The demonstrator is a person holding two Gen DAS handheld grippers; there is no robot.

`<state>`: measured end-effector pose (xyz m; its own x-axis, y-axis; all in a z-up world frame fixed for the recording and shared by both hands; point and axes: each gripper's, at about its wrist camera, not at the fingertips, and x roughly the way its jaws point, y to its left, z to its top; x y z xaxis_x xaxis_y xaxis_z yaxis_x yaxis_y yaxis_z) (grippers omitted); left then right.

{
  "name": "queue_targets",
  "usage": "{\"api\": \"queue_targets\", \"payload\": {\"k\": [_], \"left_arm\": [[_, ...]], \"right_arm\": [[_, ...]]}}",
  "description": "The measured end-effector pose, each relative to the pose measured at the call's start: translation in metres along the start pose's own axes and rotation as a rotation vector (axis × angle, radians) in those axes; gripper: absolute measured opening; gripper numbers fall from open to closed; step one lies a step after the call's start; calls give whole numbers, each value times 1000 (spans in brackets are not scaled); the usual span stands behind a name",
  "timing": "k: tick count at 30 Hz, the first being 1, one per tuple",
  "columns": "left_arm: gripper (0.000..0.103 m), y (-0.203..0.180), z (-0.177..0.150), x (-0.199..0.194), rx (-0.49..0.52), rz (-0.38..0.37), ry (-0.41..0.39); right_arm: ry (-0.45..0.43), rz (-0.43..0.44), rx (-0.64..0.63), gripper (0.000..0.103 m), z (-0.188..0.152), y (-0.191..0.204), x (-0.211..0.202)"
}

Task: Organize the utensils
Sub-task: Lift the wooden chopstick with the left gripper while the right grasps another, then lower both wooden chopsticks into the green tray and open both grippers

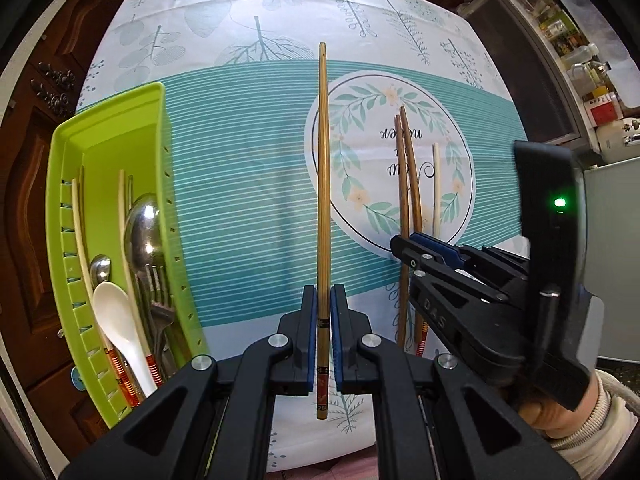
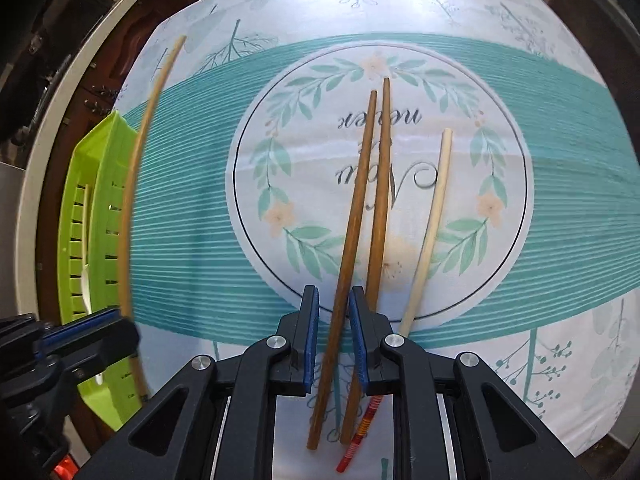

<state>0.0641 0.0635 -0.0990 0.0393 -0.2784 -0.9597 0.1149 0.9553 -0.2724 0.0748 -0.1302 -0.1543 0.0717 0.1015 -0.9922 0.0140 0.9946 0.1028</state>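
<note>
Left claw [image 1: 323, 320] clamps one light bamboo chopstick [image 1: 323, 184] for the green slotted plastic tray [image 1: 148, 120] to its left, while right claw [image 2: 334, 320] (jaws partly open) straddles a dark brown wooden chopstick [image 2: 352, 224], grip unconfirmed.

Tray [image 1: 120, 128] of cutlery at left of tablecloth [image 1: 248, 184], loose chopsticks [image 1: 404, 184] lying at right

table [image 2: 580, 240] | on it: green tray [image 1: 112, 128], three chopsticks [image 2: 430, 220]
</note>
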Motion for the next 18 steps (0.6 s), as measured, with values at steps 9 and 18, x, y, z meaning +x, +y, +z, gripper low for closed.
{"api": "queue_targets", "payload": {"k": [9, 18], "left_arm": [[4, 40, -11, -38, -61, 16, -38], [4, 111, -29, -69, -190, 50, -79]], "right_arm": [[-11, -116, -44, 6, 9, 21, 3], [-1, 335, -16, 6, 4, 58, -51]]}}
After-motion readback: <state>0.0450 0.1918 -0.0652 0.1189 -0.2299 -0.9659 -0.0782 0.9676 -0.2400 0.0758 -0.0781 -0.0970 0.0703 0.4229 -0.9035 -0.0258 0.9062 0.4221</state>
